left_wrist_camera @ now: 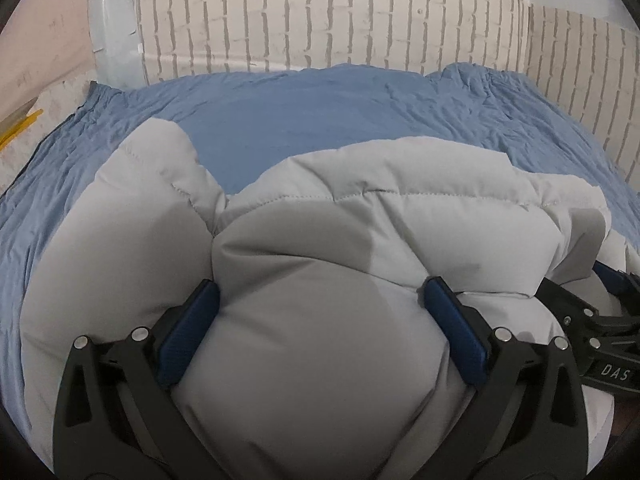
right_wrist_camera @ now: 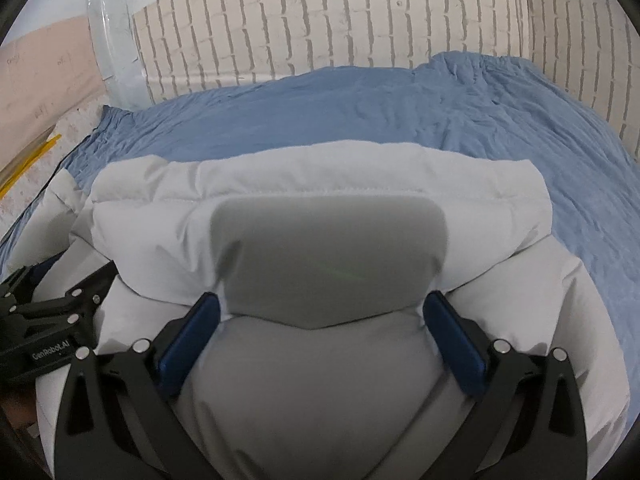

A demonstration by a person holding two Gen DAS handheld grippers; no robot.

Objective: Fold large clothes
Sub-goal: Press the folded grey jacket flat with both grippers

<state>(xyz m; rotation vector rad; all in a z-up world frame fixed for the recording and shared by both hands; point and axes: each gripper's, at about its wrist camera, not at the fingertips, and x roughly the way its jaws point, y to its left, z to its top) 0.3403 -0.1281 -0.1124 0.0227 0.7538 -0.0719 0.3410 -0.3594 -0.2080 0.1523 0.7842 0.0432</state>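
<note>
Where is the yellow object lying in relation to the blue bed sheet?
The yellow object lies at the far left edge in both wrist views, just beyond the left border of the blue bed sheet, on a pale surface below the pinkish wall.

The white letters "DAS" are read on the black body of the right tongs (left_wrist_camera: 608,312) at four o'clock in the left wrist view, and "GenRobot.AI" is printed on the left tongs (right_wrist_camera: 52,312) at eight o'clock in the right wrist view.
</note>
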